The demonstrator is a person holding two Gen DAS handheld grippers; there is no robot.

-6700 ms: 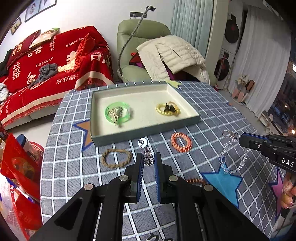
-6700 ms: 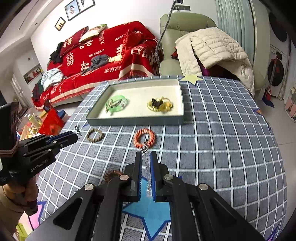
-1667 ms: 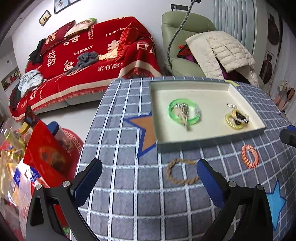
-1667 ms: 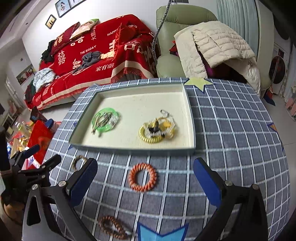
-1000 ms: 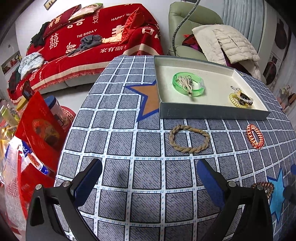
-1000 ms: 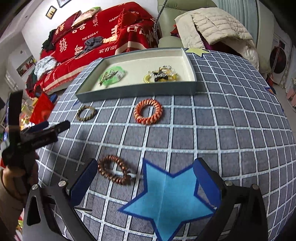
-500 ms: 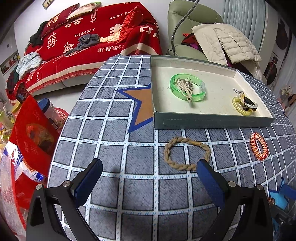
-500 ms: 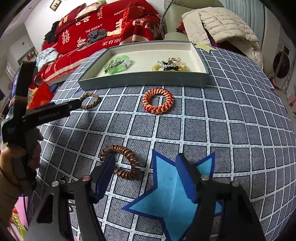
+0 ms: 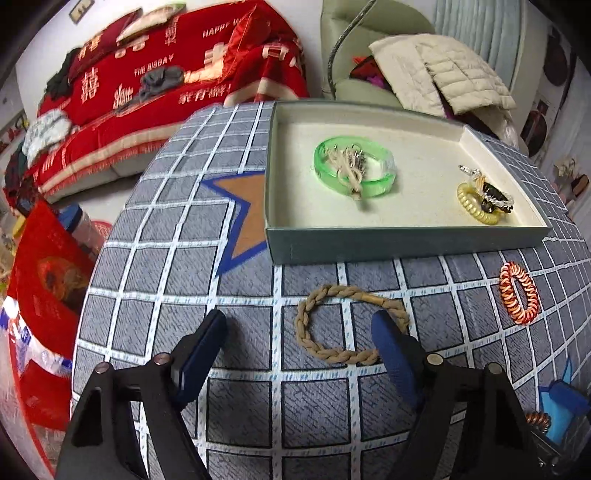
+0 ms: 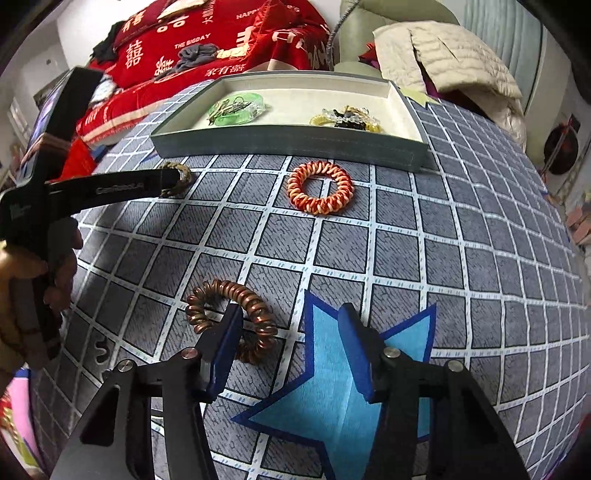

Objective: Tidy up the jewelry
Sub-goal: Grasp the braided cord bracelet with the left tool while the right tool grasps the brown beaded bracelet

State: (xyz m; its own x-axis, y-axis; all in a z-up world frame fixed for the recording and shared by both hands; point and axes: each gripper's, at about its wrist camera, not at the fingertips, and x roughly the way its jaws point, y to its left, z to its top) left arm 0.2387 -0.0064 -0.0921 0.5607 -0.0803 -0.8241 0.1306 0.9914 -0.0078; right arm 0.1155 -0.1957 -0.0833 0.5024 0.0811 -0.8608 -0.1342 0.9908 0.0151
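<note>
Tray wall beyond braided bracelet

Braided tan bracelet beside tray

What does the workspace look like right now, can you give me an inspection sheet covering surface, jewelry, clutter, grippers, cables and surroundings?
Surface: round table under a grey checked cloth with star patches.
Job's things: tray holds a green bangle and a yellow coil tie, each with small pieces on it. On the cloth: braided rope bracelet, orange coil tie, copper coil tie.
Clutter: nothing seen on the table.
Grippers: left gripper open, straddling the rope bracelet; right gripper closing, with the copper coil's right side between its fingers, not yet pinched.
Cables: nothing seen.
Surroundings: red-covered sofa, green armchair, red bags on the floor.
</note>
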